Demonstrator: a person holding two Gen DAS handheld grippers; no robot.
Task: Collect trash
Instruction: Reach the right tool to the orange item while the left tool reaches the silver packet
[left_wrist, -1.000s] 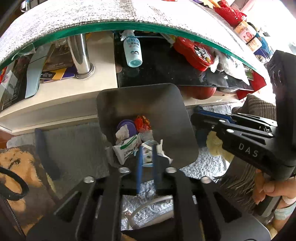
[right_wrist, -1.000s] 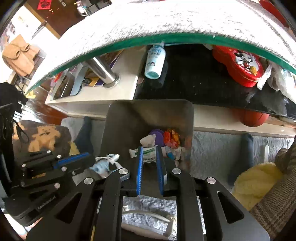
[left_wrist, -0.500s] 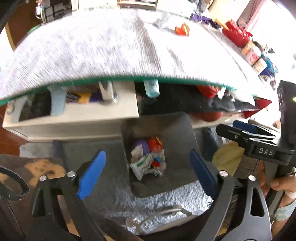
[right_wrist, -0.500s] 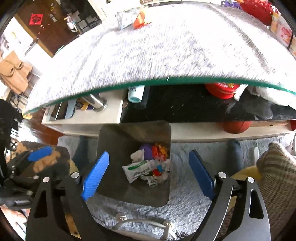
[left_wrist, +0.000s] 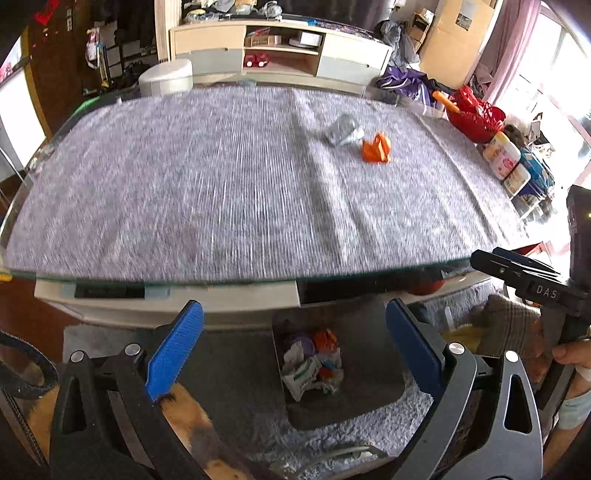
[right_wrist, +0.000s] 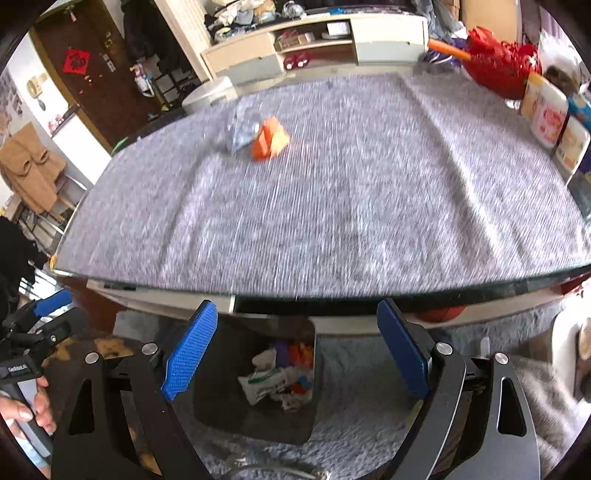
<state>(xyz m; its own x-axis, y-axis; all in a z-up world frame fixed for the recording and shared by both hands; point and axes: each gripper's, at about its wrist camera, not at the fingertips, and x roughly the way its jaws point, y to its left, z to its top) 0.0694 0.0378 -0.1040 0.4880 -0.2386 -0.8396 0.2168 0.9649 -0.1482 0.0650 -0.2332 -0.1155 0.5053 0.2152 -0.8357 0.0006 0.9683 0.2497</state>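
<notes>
Both grippers stand wide with nothing between their blue pads: the left gripper (left_wrist: 293, 345), whose jaws are opening, and the right gripper (right_wrist: 295, 345), each above the dark bin (left_wrist: 369, 398) on the floor rug. A second ago both were shut low over that bin; since then they have spread, and the view now takes in the whole grey-covered table (left_wrist: 221, 184). Largest on it is the red basket (left_wrist: 476, 114), then tubs with unreadable labels. Two pieces of trash lie on the table, touching: a silvery wrapper (left_wrist: 343, 130) and an orange wrapper (left_wrist: 376, 148). More trash (left_wrist: 312, 360) sits in the bin. The right gripper's body reads "DAS" (left_wrist: 546, 291).
</notes>
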